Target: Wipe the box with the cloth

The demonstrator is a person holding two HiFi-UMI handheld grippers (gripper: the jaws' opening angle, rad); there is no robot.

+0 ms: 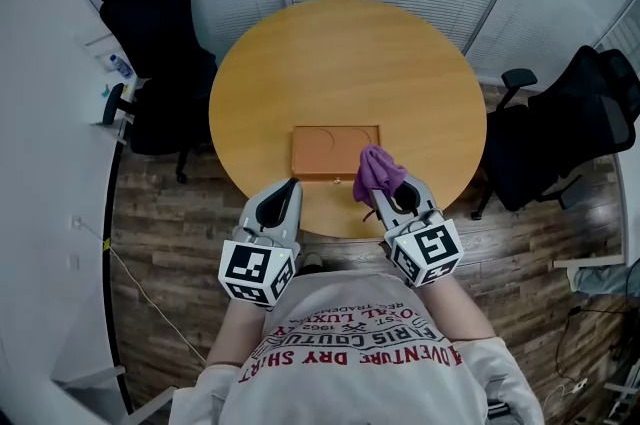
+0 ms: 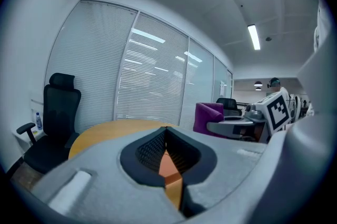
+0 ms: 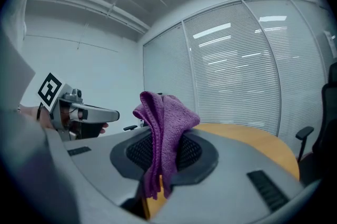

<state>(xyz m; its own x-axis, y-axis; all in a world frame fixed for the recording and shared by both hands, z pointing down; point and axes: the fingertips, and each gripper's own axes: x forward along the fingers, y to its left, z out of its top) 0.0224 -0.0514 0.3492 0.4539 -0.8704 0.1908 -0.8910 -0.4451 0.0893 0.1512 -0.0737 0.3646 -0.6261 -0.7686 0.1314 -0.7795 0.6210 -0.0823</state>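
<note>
Lower-right corner of the box [image 1: 330, 149] is hidden by the purple cloth [image 1: 377, 171] pinched in the right gripper [image 1: 380, 196], left gripper [image 1: 293, 184] is closed on nothing, table [image 1: 340, 63] is flanked by black chairs [image 1: 150, 23].

The tabletop [image 1: 350, 53] is open from its far edge to the box [image 1: 325, 151] by the near edge. The right gripper [image 1: 380, 194], clamped on the cloth [image 1: 378, 171], crowds the box's right end. A left chair [image 1: 160, 78] and a right chair [image 1: 560, 133] flank the side edges, seemingly not touching.
</note>
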